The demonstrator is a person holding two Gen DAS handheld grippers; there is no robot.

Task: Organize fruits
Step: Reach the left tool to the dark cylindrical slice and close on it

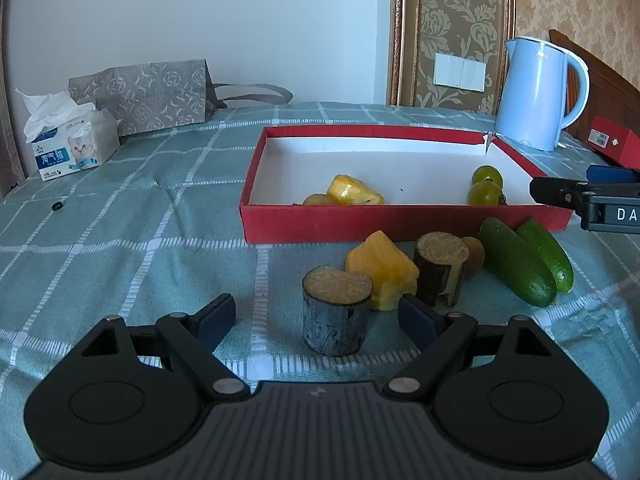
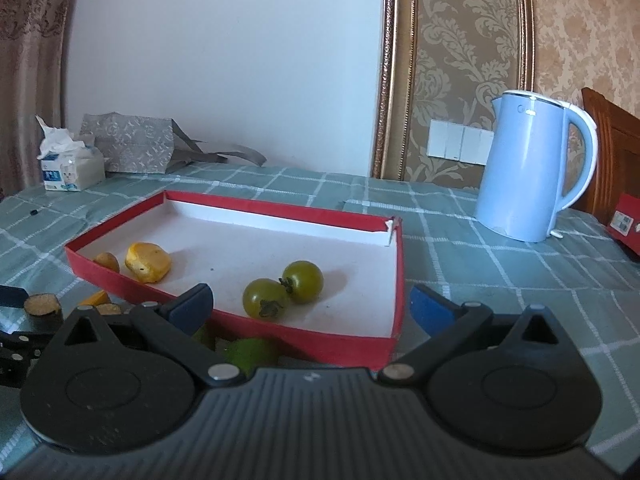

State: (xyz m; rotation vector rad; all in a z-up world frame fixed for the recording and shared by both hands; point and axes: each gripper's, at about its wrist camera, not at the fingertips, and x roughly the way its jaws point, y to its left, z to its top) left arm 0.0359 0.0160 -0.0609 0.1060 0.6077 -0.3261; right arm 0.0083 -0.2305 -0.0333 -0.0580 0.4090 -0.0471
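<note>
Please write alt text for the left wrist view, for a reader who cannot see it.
The open left tongs frame a dark-skinned sugarcane piece standing on a green checked tablecloth. Behind it lie a pineapple chunk, another cane piece and two cucumbers, before a red tray holding fruit.

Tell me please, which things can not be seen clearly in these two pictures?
- cucumbers: right wrist view, mostly hidden behind the right gripper and the red tray.
- small brown fruit: left wrist view, half hidden by a sugarcane piece.
- red box: both views, cut by the right edge.
- label print too small.
</note>
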